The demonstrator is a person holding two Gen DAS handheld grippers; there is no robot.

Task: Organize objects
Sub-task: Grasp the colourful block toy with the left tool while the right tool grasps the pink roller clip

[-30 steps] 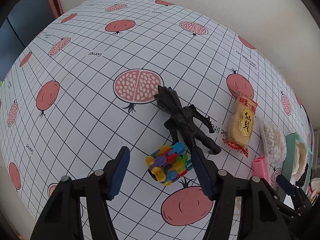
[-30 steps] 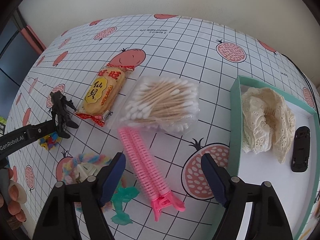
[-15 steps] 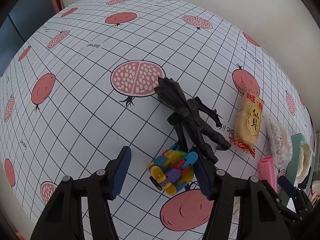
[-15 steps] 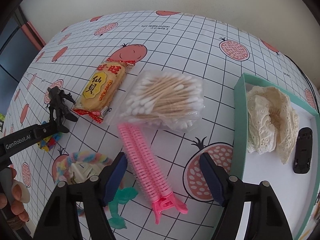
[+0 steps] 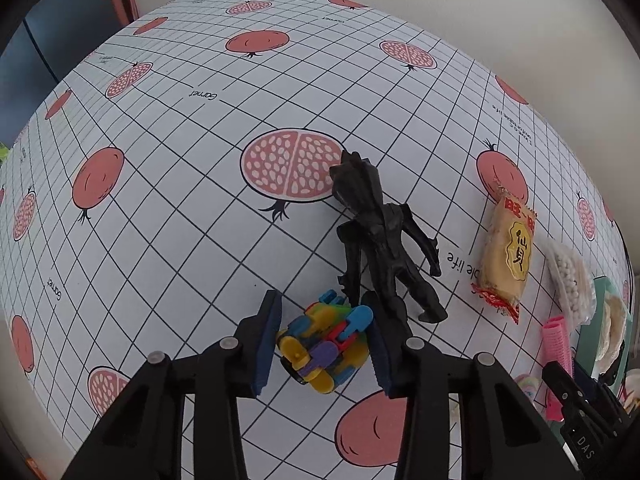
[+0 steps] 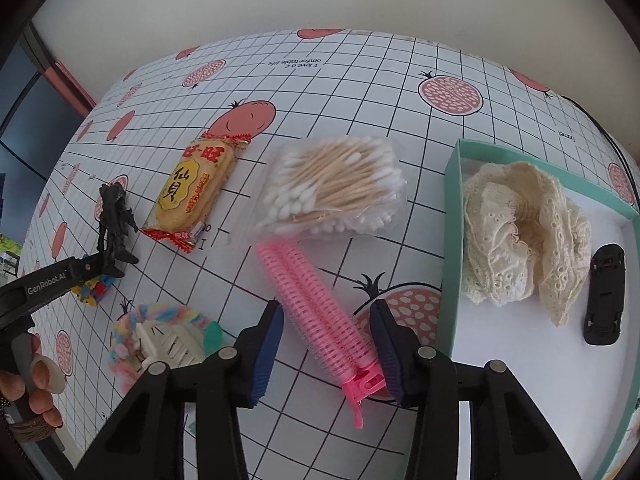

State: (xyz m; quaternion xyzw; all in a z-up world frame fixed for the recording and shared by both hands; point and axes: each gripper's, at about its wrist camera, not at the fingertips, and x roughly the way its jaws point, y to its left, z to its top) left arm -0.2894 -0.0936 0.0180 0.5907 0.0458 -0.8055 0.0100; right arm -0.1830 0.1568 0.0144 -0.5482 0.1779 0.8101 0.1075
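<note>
A multicoloured block toy (image 5: 324, 340) lies on the pomegranate-print tablecloth, with my left gripper (image 5: 324, 320) shut on it, both pads touching its sides. A black monster figure (image 5: 380, 232) lies just beyond it, one leg next to the right pad. My right gripper (image 6: 326, 320) is partly open and straddles the lower end of a pink hair roller clip (image 6: 320, 312). Its right pad touches the clip and a gap shows at the left pad. In the right wrist view the left gripper's arm (image 6: 60, 276) reaches over the toy (image 6: 94, 290).
A yellow rice-cracker pack (image 6: 192, 192) and a bag of cotton swabs (image 6: 332, 188) lie mid-table. A teal box (image 6: 452, 240) at right holds cream lace (image 6: 520, 232) and a black toy car (image 6: 604, 292). A pastel scrunchie (image 6: 120, 332) and a white claw clip (image 6: 168, 344) sit front left.
Both grippers narrowed. The left one moved forward and shut on the block toy. The right one advanced over the pink clip and drew its fingers in around it.
</note>
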